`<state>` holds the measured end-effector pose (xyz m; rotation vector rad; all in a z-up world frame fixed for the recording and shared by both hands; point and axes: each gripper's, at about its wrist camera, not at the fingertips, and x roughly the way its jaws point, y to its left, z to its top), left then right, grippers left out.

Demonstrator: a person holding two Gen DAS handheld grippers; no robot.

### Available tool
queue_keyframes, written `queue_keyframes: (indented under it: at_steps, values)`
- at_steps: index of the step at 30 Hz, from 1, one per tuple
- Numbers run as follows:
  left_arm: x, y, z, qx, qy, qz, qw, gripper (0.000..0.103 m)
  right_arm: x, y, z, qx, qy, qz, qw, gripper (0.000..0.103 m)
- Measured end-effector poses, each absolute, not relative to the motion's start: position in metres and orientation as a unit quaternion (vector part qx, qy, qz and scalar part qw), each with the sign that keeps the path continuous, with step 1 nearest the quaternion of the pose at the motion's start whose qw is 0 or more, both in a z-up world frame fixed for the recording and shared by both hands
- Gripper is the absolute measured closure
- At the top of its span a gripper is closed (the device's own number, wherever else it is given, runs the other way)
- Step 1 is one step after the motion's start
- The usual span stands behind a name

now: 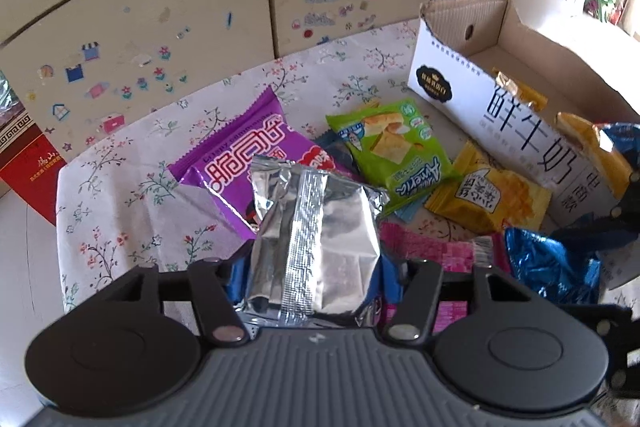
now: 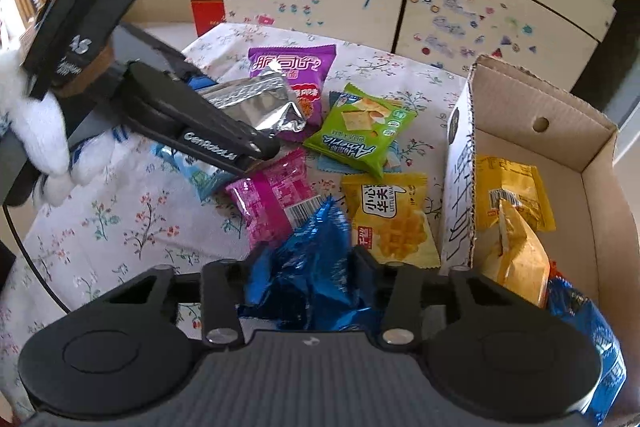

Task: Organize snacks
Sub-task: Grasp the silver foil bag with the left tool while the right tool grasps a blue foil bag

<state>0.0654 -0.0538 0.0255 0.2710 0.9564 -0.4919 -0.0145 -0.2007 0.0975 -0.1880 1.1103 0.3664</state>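
- Snacks lie in a loose pile on a surface [image 2: 120, 227] with a flowery cloth over it.
- The left gripper [image 1: 312, 267] has its jaws closed on a shiny silver packet [image 1: 316, 227], one on each side. The packet sticks up between them, above the pile.
- The right gripper [image 2: 308, 275] has its jaws shut tight on a crinkly blue packet [image 2: 312, 259], which is squashed between them.
- In the right wrist view the left gripper [image 2: 260, 147] comes in from the left side with the silver packet [image 2: 256, 99] at its tip. A hand in a white fuzzy glove [image 2: 44, 131] holds it.
- A purple packet [image 1: 240, 155] lies behind the silver one, on the cloth.
- A green packet [image 2: 356, 131] lies in the middle of the pile. A yellow waffle packet [image 2: 388, 219] lies just beside it, close to the box.
- A pink packet [image 2: 272, 195] lies near the blue one.
- A cardboard box [image 2: 592, 187] stands open on the right side of the surface. It has yellow packets [image 2: 512, 195] inside it.
- A cream cupboard [image 1: 160, 7] with lots of little stickers stands behind the surface.
- A red box [image 2: 206, 7] stands on the floor by the cupboard.
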Motion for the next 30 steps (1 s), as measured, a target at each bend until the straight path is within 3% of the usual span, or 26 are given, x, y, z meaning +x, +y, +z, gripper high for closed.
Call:
queue_keyframes:
  at_steps: [6, 13, 20, 24, 30]
  values:
    - [0.061, -0.05, 0.034, 0.113, 0.452, -0.231, 0.854, 0.043, -0.017, -0.2, 0.093, -0.09, 0.535, 0.191, 0.818, 0.054]
    - [0.057, -0.049, 0.035, 0.112, 0.455, -0.231, 0.853, 0.043, -0.026, -0.192, 0.082, -0.133, 0.53, 0.204, 0.812, 0.021]
    - [0.056, -0.046, 0.036, 0.12, 0.45, -0.232, 0.854, 0.043, -0.03, -0.191, 0.082, -0.148, 0.54, 0.223, 0.798, 0.011]
    - [0.054, -0.048, 0.033, 0.128, 0.452, -0.235, 0.851, 0.043, -0.033, -0.192, 0.079, -0.141, 0.538, 0.226, 0.8, 0.014]
    - [0.05, -0.052, 0.031, 0.135, 0.447, -0.235, 0.852, 0.043, -0.027, -0.194, 0.084, -0.111, 0.538, 0.208, 0.809, 0.037]
